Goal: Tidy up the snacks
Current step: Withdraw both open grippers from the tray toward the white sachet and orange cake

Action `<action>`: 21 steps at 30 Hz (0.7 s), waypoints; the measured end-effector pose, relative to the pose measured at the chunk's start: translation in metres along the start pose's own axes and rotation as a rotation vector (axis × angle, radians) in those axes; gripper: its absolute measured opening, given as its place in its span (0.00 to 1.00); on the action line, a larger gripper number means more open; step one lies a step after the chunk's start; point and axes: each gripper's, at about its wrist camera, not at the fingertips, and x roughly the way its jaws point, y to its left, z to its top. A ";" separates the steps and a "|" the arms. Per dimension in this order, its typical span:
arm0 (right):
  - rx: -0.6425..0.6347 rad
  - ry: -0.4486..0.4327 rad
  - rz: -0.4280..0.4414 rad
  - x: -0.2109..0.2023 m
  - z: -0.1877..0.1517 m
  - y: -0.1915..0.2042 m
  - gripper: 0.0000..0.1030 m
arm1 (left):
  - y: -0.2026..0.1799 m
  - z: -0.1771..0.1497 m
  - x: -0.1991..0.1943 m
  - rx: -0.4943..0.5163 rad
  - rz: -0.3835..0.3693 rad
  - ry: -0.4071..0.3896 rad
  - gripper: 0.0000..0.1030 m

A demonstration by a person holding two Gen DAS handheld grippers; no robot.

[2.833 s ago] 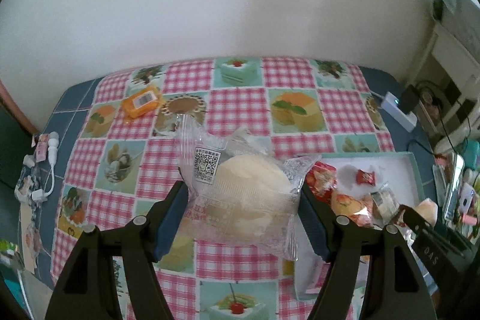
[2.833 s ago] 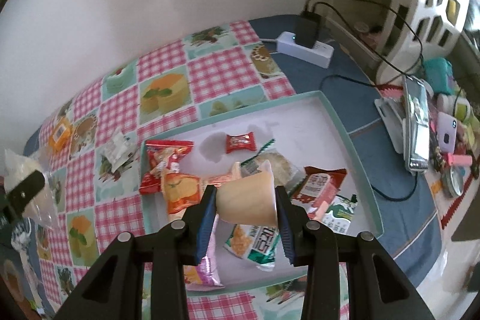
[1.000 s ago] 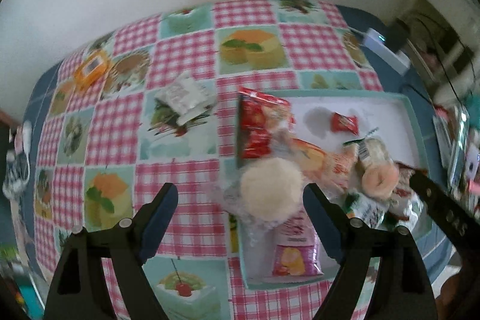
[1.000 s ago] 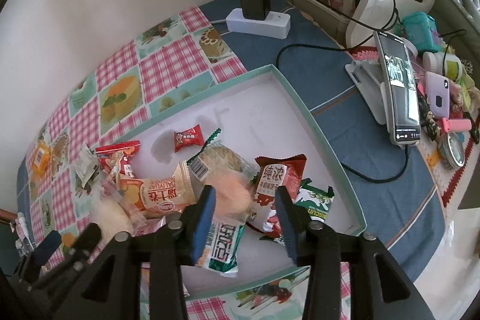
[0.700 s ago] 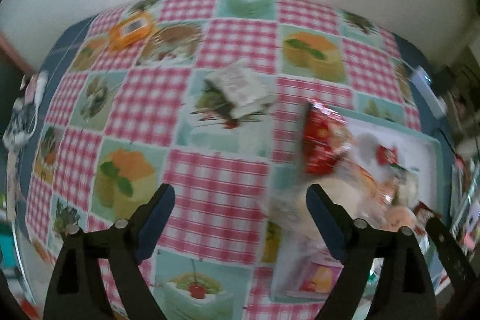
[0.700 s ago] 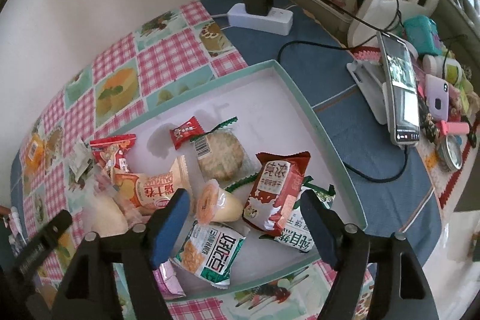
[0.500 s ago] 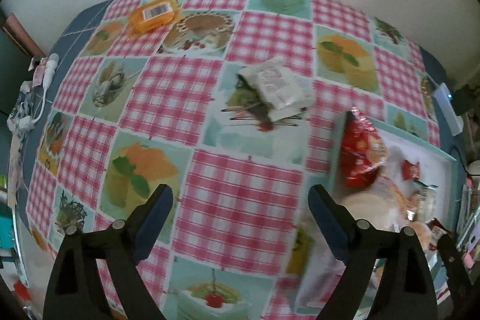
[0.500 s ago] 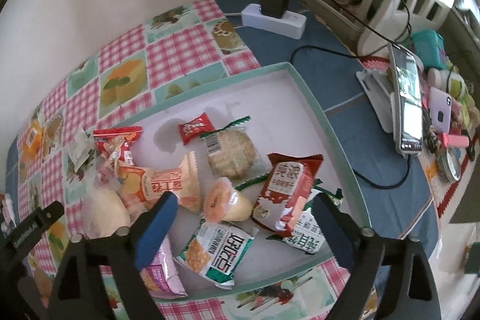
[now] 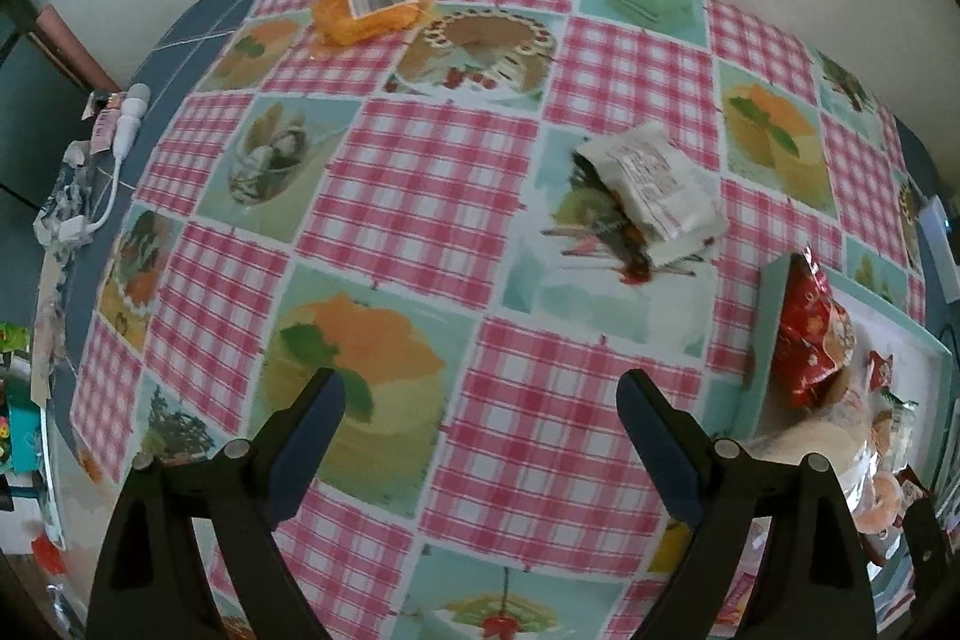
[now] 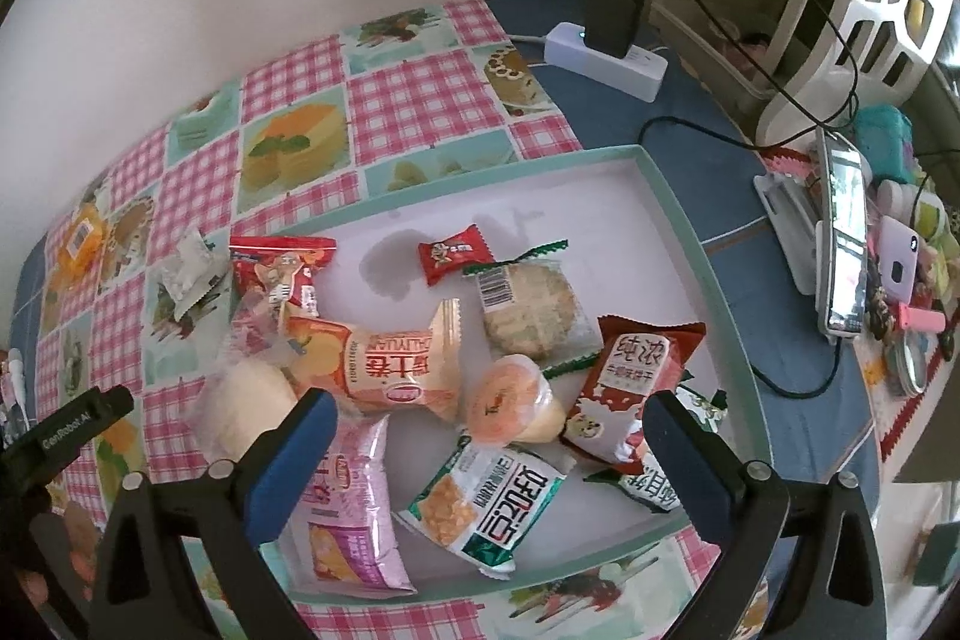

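My left gripper (image 9: 480, 418) is open and empty above the checked tablecloth (image 9: 420, 196). A white snack packet (image 9: 654, 190) lies ahead of it to the right, and an orange packet (image 9: 369, 7) lies at the far edge. My right gripper (image 10: 486, 436) is open and empty over the teal-rimmed tray (image 10: 672, 220), which holds several snacks. The jelly cup (image 10: 510, 403) lies on its side in the tray between the fingers. The wrapped round bun (image 10: 246, 409) rests over the tray's left rim. The tray's edge (image 9: 762, 340) shows at right in the left wrist view.
A power strip with a charger (image 10: 606, 40) and cables lie behind the tray. A phone on a stand (image 10: 843, 244) and small items crowd the right side. A white cable and clutter (image 9: 114, 142) sit at the table's left edge. A wall runs behind.
Both grippers opened and let go: the bun now rests at the tray's left rim, the jelly cup lies in the tray. The left gripper swung left over the tablecloth; the right pulled back.
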 end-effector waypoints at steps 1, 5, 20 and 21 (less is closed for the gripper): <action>-0.002 0.000 0.000 0.000 0.000 0.002 1.00 | 0.003 0.001 -0.001 -0.004 0.002 -0.003 0.89; -0.019 -0.007 0.001 -0.002 -0.001 0.014 1.00 | 0.020 0.009 -0.005 -0.036 0.016 -0.026 0.89; -0.153 -0.028 0.159 -0.007 -0.026 0.104 1.00 | 0.096 0.026 0.009 -0.058 0.187 -0.045 0.89; -0.153 -0.028 0.165 -0.007 -0.026 0.106 1.00 | 0.099 0.027 0.010 -0.063 0.181 -0.040 0.89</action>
